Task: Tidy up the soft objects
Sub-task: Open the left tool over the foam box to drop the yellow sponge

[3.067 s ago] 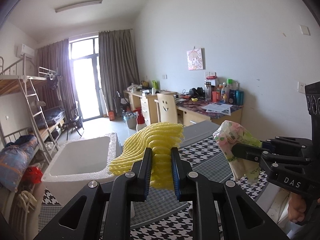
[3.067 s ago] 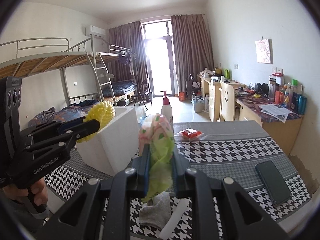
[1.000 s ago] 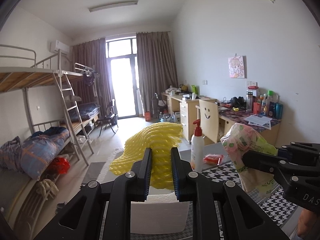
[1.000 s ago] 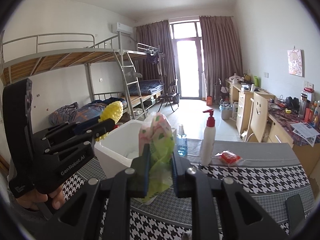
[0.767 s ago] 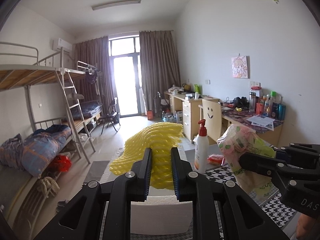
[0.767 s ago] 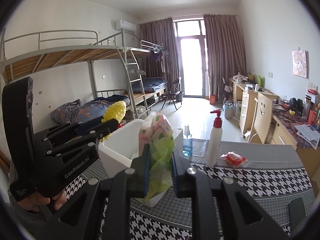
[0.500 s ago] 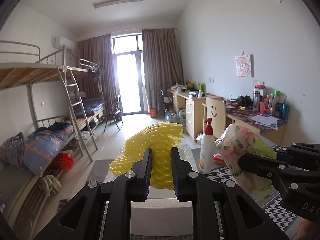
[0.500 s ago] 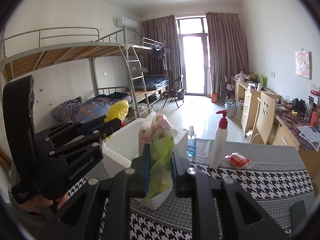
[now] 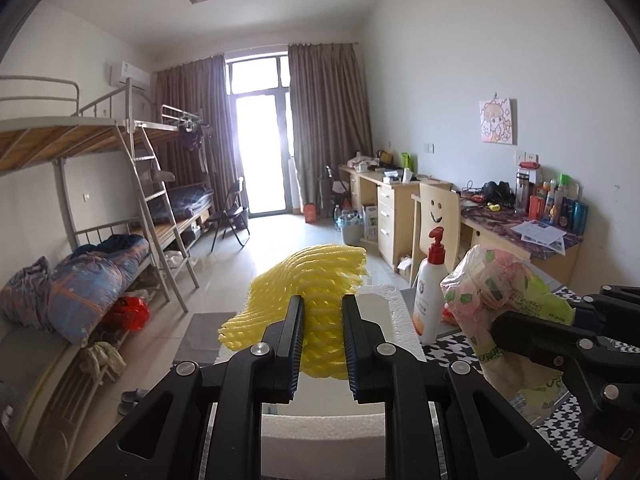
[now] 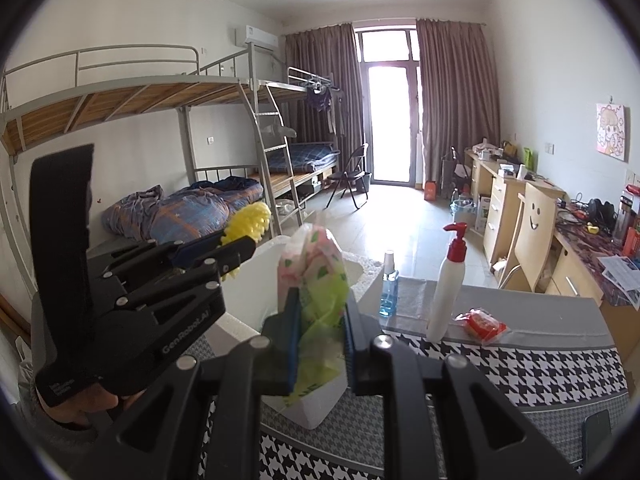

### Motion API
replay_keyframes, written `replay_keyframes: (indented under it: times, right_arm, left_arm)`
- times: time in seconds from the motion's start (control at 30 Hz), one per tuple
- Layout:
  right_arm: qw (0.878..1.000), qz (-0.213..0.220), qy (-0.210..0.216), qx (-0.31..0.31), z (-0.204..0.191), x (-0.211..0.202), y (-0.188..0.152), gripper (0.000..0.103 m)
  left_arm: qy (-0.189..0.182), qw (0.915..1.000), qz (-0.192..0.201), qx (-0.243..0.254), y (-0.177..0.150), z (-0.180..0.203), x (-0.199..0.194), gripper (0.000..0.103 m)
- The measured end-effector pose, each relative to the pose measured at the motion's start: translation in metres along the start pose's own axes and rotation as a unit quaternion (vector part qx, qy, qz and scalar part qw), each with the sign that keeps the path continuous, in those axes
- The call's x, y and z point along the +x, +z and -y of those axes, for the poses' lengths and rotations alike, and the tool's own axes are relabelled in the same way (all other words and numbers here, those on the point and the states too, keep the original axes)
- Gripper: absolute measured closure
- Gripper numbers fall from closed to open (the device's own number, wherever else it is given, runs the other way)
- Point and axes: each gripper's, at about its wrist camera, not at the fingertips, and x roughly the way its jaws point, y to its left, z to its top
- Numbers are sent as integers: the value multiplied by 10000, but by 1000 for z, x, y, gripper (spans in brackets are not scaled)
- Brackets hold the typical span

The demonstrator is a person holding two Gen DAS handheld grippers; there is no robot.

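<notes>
Both my grippers pinch narrowly: left gripper (image 9: 322,344) grips yellow foam netting (image 9: 316,280), right gripper (image 10: 320,336) a crumpled plastic bag (image 10: 316,276), over the white foam box (image 9: 320,428).

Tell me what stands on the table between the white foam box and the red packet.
In the right wrist view, a small blue spray bottle and a white pump bottle stand between the foam box and red packet.

In the right wrist view, the foam box (image 10: 256,300) sits centre-left on the table (image 10: 540,372), the spray bottle (image 10: 389,290) just right of it, the pump bottle (image 10: 448,284) further right, a packet (image 10: 482,325) beside that, with bunk beds (image 10: 160,128) at upper left and desks (image 10: 520,200) at right.
</notes>
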Motion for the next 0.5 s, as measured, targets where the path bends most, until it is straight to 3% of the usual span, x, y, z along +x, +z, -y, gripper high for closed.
replay_keyframes:
  times: [0.5]
  right_arm:
    - [9999,-96,-91,25,-2,11,4,81]
  left_arm:
    - [-144,9991,-383,-127,-2,-1,28,82]
